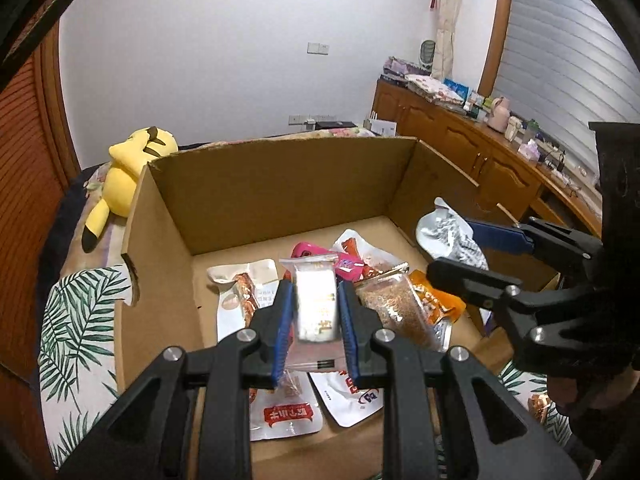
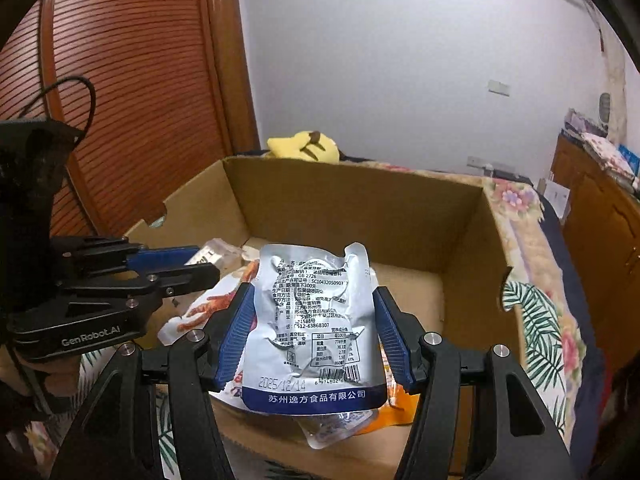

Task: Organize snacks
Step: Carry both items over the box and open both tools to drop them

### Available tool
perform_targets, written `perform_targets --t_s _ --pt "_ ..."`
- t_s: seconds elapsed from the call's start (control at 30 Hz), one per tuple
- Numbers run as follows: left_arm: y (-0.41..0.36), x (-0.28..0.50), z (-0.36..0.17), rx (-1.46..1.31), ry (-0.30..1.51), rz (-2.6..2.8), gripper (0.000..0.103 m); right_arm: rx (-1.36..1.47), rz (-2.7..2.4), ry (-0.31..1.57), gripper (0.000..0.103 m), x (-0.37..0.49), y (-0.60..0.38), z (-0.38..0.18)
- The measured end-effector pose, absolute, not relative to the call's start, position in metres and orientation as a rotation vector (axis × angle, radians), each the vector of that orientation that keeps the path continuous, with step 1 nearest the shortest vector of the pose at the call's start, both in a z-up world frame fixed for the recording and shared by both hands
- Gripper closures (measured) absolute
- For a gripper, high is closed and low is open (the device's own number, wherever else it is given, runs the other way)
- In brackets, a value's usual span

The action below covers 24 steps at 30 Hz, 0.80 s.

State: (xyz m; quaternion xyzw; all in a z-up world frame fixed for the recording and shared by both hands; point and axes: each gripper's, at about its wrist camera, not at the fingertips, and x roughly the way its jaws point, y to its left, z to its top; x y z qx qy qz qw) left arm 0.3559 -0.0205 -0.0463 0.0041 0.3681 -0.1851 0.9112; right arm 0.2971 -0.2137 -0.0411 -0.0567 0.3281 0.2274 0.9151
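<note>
Left view: the left gripper [image 1: 314, 312] is clamped on a clear bar pack [image 1: 314, 304], held above the box [image 1: 248, 188] so it can drop onto the snack pile [image 1: 384, 292].
Right view: the right gripper [image 2: 316, 332] pinches a silver pouch [image 2: 316, 320] by its sides, label up, over the box [image 2: 352, 204], likely for release inside.

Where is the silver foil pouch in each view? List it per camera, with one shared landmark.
Left wrist: silver foil pouch at right of centre, held by the right gripper over the cardboard box.
Right wrist: pouch fills the centre, between that gripper's blue pads.
Shared landmark: yellow plush toy behind the box.
</note>
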Motion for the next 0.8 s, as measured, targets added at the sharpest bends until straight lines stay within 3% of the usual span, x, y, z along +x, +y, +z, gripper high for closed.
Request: perform_targets --t_s 0.37,0.5,0.8 --pt "-0.023 0.361 -0.054 0.011 0.781 -0.379 0.081 -0.100 0.474 0.745 0.041 0.304 -0.211 -0.054" --pt "-0.021 0.360 -0.057 -0.006 0.770 -0.375 0.054 -0.083 0.465 0.738 0.034 0.303 -0.215 -0.052" --pt "-0.023 0.342 -0.048 0.022 0.725 -0.380 0.052 -0.034 0.479 0.695 0.034 0.286 -0.224 -0.036"
